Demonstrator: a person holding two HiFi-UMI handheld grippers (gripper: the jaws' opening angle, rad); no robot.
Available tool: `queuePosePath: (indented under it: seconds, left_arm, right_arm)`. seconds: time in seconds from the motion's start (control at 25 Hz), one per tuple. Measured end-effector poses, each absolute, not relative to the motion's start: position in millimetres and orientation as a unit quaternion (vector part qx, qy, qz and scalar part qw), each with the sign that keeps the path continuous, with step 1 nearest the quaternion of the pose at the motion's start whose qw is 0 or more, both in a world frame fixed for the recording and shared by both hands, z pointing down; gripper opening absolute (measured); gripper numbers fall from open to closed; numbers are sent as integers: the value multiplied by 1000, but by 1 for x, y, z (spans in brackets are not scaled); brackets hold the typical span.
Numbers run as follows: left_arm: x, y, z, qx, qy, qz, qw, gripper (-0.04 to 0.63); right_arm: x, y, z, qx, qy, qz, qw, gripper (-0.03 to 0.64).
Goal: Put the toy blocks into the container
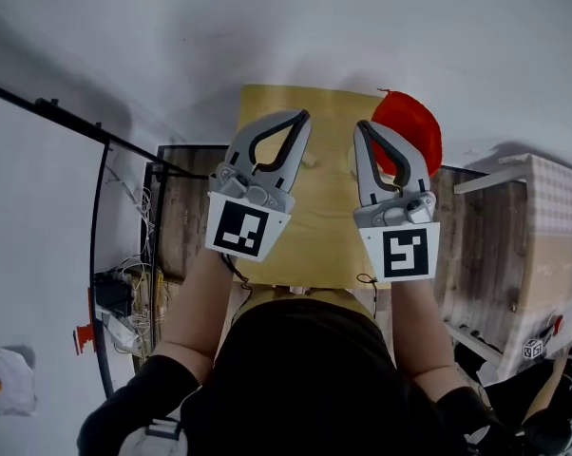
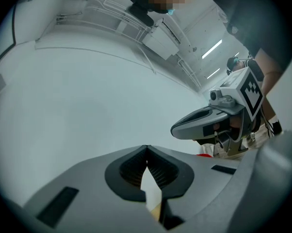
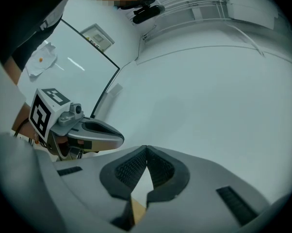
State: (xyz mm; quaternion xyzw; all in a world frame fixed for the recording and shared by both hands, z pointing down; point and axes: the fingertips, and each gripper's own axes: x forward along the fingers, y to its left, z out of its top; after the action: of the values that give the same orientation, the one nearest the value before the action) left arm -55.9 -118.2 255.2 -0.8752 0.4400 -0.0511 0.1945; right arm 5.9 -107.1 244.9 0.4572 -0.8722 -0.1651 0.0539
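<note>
A red container (image 1: 414, 126) sits at the far right corner of the tan table (image 1: 314, 245). I cannot make out any toy blocks on the table. Both grippers are held up side by side above the table and point toward the white wall. The left gripper (image 1: 305, 116) is shut with nothing between its jaws, as its own view (image 2: 146, 147) also shows. The right gripper (image 1: 362, 125) is likewise shut and empty (image 3: 146, 147), its tip just left of the container. Each gripper view shows the other gripper alongside: the right gripper (image 2: 174, 129) and the left gripper (image 3: 121, 140).
A white wall (image 1: 295, 27) rises just behind the table. A black frame (image 1: 101, 255) with cables stands at the left over the wooden floor (image 1: 181, 217). At the right is a piece of furniture under a checked cloth (image 1: 552, 226), with a small lettered cube (image 1: 533, 349) below it.
</note>
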Motion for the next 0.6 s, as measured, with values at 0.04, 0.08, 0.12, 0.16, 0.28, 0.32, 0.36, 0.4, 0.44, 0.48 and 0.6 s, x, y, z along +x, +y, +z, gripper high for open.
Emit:
queuePosePath:
  seconds: [0.04,0.08,0.12,0.16,0.28,0.32,0.36,0.4,0.44,0.48,0.6]
  left_arm:
    - [-62,-118,256,-873,445,-52,194,11]
    - [-68,-119,259,-871,448,-53,193,11]
    - [-73,-119,262,-871,450,-53,191,10]
    - [-78,-119,266,-870,453,-53,187,11]
    - [-85,-122,281,-869,461,-60,173,11]
    - [-86,-124,286,-868,463,-62,170,11]
    - [-87,-126,291,-867,465,-64,167,11]
    - [-89,-128,297,-867,467,-65,163,11]
    - [-90,-130,302,-867,468,-64,157,11]
    - [-92,-133,307,-867,470,-63,153,11]
    - [-98,-141,321,-867,473,-67,142,11]
  right_arm:
    - [0,-108,245,453,-875,-164,49,29]
    - [-6,-110,247,449,-876,-167,47,29]
    - [-11,-112,251,446,-877,-172,49,29]
    - [-16,-113,258,444,-877,-172,57,29]
    - [-26,-118,286,436,-884,-145,83,29]
    - [-28,-120,293,432,-887,-134,87,29]
    - [-31,-122,300,429,-890,-126,91,29]
    - [-32,-123,306,427,-891,-119,95,29]
    - [-34,-125,313,425,-892,-112,100,29]
    - [-35,-128,318,424,-893,-106,105,29]
    - [-43,-138,338,412,-898,-90,123,29]
